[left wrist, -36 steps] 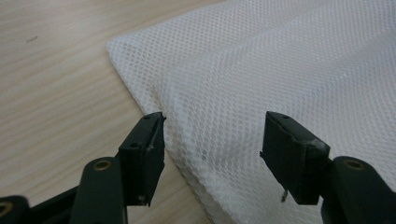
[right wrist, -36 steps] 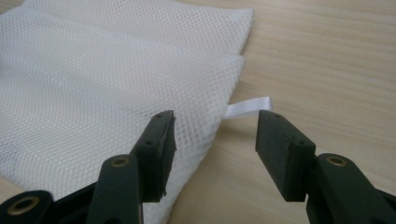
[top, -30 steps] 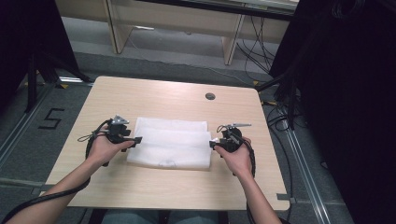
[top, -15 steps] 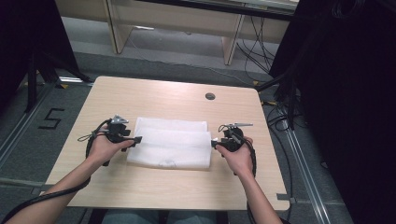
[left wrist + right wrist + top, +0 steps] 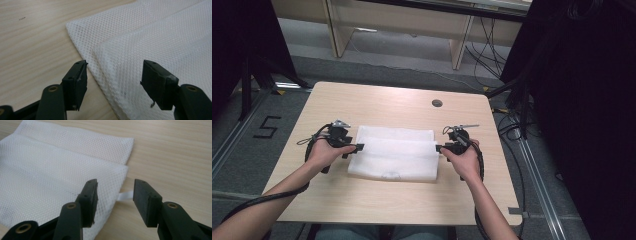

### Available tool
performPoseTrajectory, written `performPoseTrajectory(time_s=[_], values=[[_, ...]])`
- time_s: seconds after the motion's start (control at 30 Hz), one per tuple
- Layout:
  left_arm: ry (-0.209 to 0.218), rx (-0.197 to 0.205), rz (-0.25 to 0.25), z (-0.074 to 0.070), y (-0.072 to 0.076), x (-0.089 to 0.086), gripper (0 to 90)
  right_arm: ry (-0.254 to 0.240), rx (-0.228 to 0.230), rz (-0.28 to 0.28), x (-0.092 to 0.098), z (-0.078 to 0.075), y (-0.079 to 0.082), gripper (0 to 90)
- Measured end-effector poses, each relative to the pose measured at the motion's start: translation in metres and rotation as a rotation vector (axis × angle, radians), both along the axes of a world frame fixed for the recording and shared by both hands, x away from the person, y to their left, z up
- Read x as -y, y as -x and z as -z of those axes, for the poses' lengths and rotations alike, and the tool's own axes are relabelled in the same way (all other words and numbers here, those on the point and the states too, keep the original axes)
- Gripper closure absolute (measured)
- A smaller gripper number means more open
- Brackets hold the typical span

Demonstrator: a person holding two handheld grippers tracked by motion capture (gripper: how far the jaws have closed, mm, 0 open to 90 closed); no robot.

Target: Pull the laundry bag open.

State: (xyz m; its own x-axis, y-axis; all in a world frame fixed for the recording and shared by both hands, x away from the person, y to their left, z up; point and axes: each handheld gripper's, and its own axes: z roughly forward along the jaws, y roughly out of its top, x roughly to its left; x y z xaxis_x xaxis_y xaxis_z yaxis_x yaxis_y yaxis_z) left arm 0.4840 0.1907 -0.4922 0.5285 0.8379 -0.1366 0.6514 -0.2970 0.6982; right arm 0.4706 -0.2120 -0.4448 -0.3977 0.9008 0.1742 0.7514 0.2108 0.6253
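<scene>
Mesh bag (image 5: 394,159) lies folded mid-surface (image 5: 377,102); left claw (image 5: 358,147) wide open, right claw (image 5: 438,148) just been closing, nothing gripped. Next: pinch both side edges.

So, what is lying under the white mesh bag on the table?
The white mesh bag lies flat on the wooden table; its folded upper layer covers its lower one. Nothing bulges beneath it, but anything thin and flat under the layers would be hidden.

You've got one readable mark: a black number "5" (image 5: 267,128) on the grey floor (image 5: 242,165), left of your desk (image 5: 377,97). Nothing else reads.
</scene>
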Motion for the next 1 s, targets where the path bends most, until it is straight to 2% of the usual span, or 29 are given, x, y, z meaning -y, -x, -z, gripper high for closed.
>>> performPoseTrajectory(time_s=[0.03, 0.07, 0.1, 0.13, 0.2, 0.23, 0.27, 0.3, 0.33, 0.37, 0.4, 0.43, 0.53, 0.57, 0.6, 0.67, 0.7, 0.8, 0.87, 0.9, 0.93, 0.97, 1.0], values=[[0.000, -0.004, 0.001, 0.000, -0.005, 0.002, 37.2, 0.003, 0.004, 0.006, -0.002, 0.000, -0.003, 55.5], [-0.003, -0.005, 0.001, -0.001, -0.007, 0.003, 37.2, 0.022, -0.013, 0.003, -0.003, -0.004, -0.007, 55.5], [-0.001, -0.008, 0.002, -0.001, -0.010, 0.005, 37.2, 0.029, 0.002, -0.001, -0.004, -0.003, -0.011, 55.4], [0.010, -0.006, -0.009, -0.001, -0.013, 0.007, 37.2, 0.014, -0.007, 0.004, -0.005, -0.004, -0.014, 55.3], [0.001, -0.016, -0.011, 0.000, -0.019, 0.010, 37.2, 0.023, -0.016, -0.002, -0.006, -0.005, -0.022, 54.9], [-0.002, -0.020, -0.014, 0.001, -0.020, 0.012, 37.2, 0.024, -0.005, -0.006, -0.008, -0.003, -0.028, 54.7], [-0.006, -0.025, -0.015, 0.002, -0.023, 0.013, 37.3, 0.011, -0.023, 0.016, -0.011, -0.002, -0.029, 54.3], [-0.004, -0.027, -0.023, 0.002, -0.024, 0.015, 37.4, 0.033, -0.021, -0.006, -0.010, -0.001, -0.034, 53.8], [-0.010, -0.035, -0.022, 0.003, -0.027, 0.016, 37.4, 0.032, -0.024, -0.004, -0.011, 0.001, -0.036, 53.8], [-0.007, -0.041, -0.025, 0.003, -0.028, 0.017, 37.6, 0.030, -0.051, -0.003, -0.013, 0.002, -0.040, 53.2], [-0.004, -0.048, -0.028, 0.004, -0.029, 0.018, 37.6, 0.038, -0.057, -0.011, -0.013, 0.004, -0.042, 52.9], [-0.009, -0.051, -0.038, 0.005, -0.030, 0.020, 37.7, 0.023, -0.100, 0.035, -0.017, 0.006, -0.042, 52.5], [-0.014, -0.070, -0.033, 0.010, -0.032, 0.022, 38.8, 0.047, -0.103, 0.007, -0.020, 0.015, -0.047, 51.7], [-0.014, -0.064, -0.039, 0.011, -0.032, 0.023, 38.9, 0.038, -0.124, 0.035, -0.024, 0.018, -0.048, 51.7], [-0.010, -0.064, -0.043, 0.011, -0.032, 0.023, 40.1, 0.054, -0.125, 0.020, -0.025, 0.022, -0.049, 52.0], [-0.006, -0.063, -0.051, 0.011, -0.032, 0.025, 42.5, 0.052, -0.127, 0.035, -0.030, 0.026, -0.049, 55.4], [-0.015, -0.064, -0.046, 0.011, -0.033, 0.025, 43.9, 0.057, -0.138, 0.041, -0.032, 0.028, -0.049, 58.3], [-0.045, -0.049, -0.045, 0.012, -0.033, 0.029, 48.7, 0.097, -0.140, -0.002, -0.032, 0.033, -0.049, 67.0], [-0.087, -0.038, -0.016, 0.011, -0.033, 0.031, 52.1, 0.078, -0.167, 0.027, -0.036, 0.033, -0.047, 70.6], [-0.101, -0.030, -0.011, 0.010, -0.033, 0.032, 54.5, 0.094, -0.166, 0.015, -0.035, 0.033, -0.048, 73.5], [-0.095, -0.024, -0.017, 0.010, -0.032, 0.034, 56.6, 0.096, -0.155, -0.004, -0.034, 0.033, -0.048, 75.0], [-0.098, -0.021, -0.012, 0.010, -0.032, 0.036, 59.2, 0.085, -0.167, 0.006, -0.035, 0.032, -0.047, 76.2], [-0.123, -0.021, 0.007, 0.009, -0.032, 0.036, 62.1, 0.102, -0.143, -0.013, -0.034, 0.033, -0.047, 76.8]])
